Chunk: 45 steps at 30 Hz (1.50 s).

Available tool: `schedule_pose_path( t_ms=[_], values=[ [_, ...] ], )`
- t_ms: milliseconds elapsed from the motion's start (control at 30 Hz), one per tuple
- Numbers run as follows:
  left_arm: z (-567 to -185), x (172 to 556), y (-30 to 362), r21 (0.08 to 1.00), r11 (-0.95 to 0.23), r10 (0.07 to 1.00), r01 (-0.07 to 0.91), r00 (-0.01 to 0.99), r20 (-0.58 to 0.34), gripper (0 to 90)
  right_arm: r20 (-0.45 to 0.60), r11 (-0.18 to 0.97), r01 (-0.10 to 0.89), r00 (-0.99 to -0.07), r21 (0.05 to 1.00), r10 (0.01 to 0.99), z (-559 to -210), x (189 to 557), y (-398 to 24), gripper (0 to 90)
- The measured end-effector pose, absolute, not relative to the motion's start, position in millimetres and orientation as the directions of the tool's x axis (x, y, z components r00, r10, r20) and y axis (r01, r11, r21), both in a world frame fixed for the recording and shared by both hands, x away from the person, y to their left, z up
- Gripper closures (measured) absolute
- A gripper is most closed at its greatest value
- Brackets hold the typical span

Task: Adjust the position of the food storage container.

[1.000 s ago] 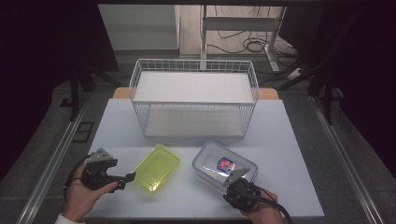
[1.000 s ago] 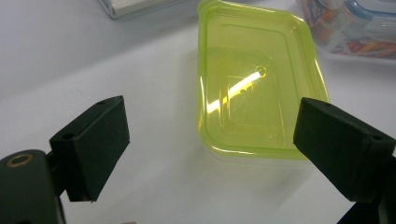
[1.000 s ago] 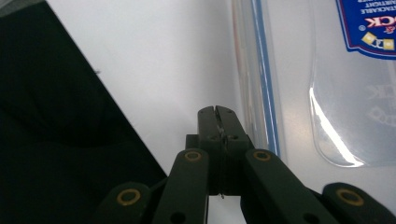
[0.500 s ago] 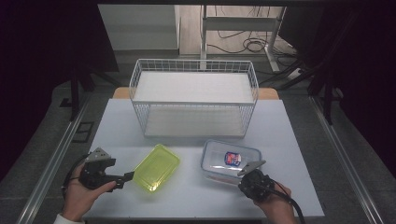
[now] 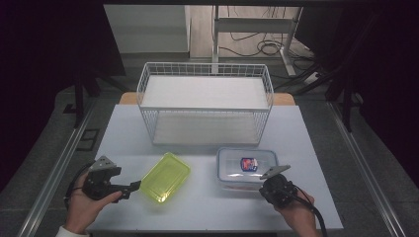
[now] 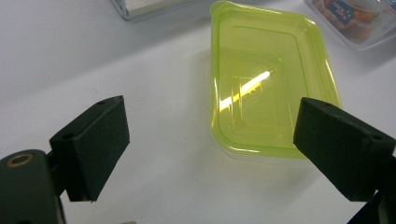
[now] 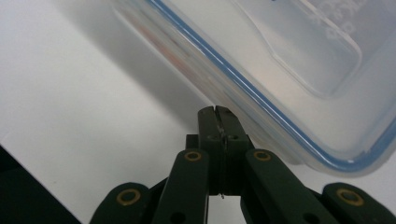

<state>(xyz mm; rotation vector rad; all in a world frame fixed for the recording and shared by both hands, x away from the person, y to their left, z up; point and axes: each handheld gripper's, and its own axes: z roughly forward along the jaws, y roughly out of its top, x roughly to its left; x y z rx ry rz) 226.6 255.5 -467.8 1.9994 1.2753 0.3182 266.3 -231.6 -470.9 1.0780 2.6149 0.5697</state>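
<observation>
Yellow-green translucent container (image 5: 165, 176) sits lid-on near the worktop's (image 5: 207, 212) front edge, left of centre, turned at an angle to that edge. Left gripper (image 5: 134, 186) at the front-left corner, jaws spread wide, empty; their tips just beside the container's near-left end, and contact can't be confirmed. In the left gripper view the container (image 6: 266, 88) lies ahead between the two open jaws, with the right jaw overlapping its near corner in frame. Clear container with blue-rimmed lid (image 5: 247, 167) lies flat and right of centre, well apart from the yellow-green one, label on top. Right gripper (image 5: 269, 183) at the front-right, jaws pressed together on nothing, tips up against the clear container's near wall (image 7: 261, 88). White wire basket (image 5: 205, 101) stands at the back edge, centred.
</observation>
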Motion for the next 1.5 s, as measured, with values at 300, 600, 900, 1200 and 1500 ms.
schedule_pose_path(
  t_ms=[300,600,900,1200,1500],
  values=[
    [-468,227,255,0.69,-0.241,0.863,0.682,0.476,-0.169,10.1,-0.077,0.62,0.632,-0.669,0.464,0.74,-472,272,-238,89.4],
    [-466,225,245,0.696,-0.218,0.847,0.684,0.487,-0.213,10.1,-0.046,0.597,0.611,-0.678,0.52,0.734,-454,262,-240,89.3],
    [-447,219,230,0.732,-0.213,0.834,0.647,0.51,-0.209,10.3,-0.018,0.553,0.575,-0.683,0.603,0.73,-431,255,-238,52.0],
    [-440,219,220,0.738,-0.226,0.819,0.636,0.534,-0.209,10.1,0.05,0.432,0.622,-0.605,0.653,0.795,-417,270,-266,45.6],
    [-442,220,220,0.732,-0.242,0.822,0.637,0.535,-0.193,9.8,0.088,0.278,0.733,-0.417,0.621,0.904,-421,314,-315,56.7]
  ],
)
